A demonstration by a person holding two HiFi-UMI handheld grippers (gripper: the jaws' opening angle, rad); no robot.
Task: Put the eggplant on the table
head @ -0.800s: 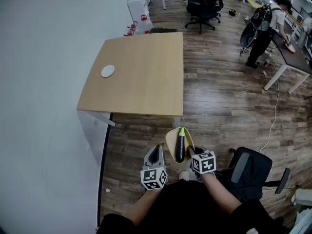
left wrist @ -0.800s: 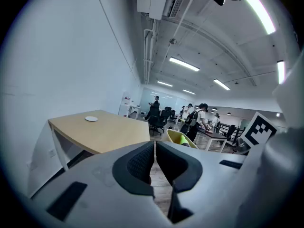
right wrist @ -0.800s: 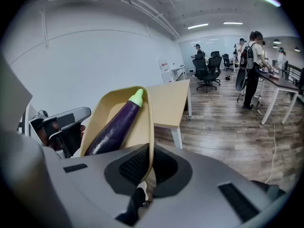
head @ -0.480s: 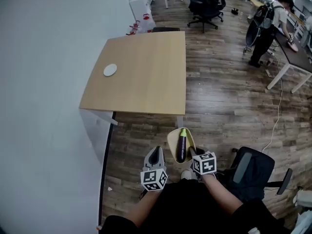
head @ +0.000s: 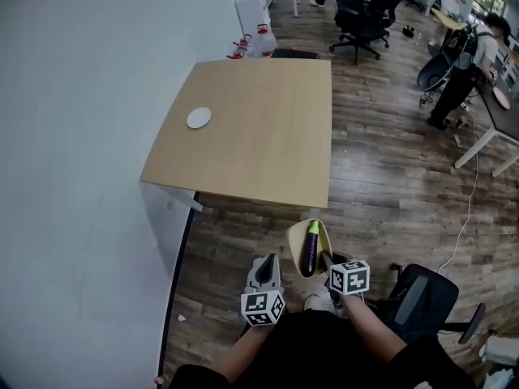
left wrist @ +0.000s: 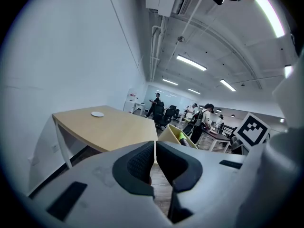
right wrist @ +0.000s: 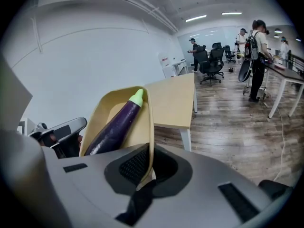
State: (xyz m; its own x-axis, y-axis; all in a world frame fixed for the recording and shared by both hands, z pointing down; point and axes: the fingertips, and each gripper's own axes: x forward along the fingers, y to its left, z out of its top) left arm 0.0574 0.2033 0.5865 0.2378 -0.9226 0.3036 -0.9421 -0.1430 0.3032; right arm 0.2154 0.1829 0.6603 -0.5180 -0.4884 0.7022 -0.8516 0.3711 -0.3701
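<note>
A dark purple eggplant with a green stem end lies in a shallow yellow plate. My right gripper is shut on the plate's near rim and holds it over the wood floor, short of the light wooden table. In the right gripper view the pads pinch the plate's rim, with the eggplant lying along the plate. My left gripper hangs to the plate's left, jaws shut on nothing. In its view the plate shows just past the jaws, with the table beyond.
A small white disc lies on the table's left side. A white wall runs along the left. A black office chair stands close at the right. Farther off are more chairs, white boxes and a person at a desk.
The table has slid lower and to the right in the head view, a little nearer to me. Both grippers keep the same pose, and the plate with the eggplant is still gripped.
</note>
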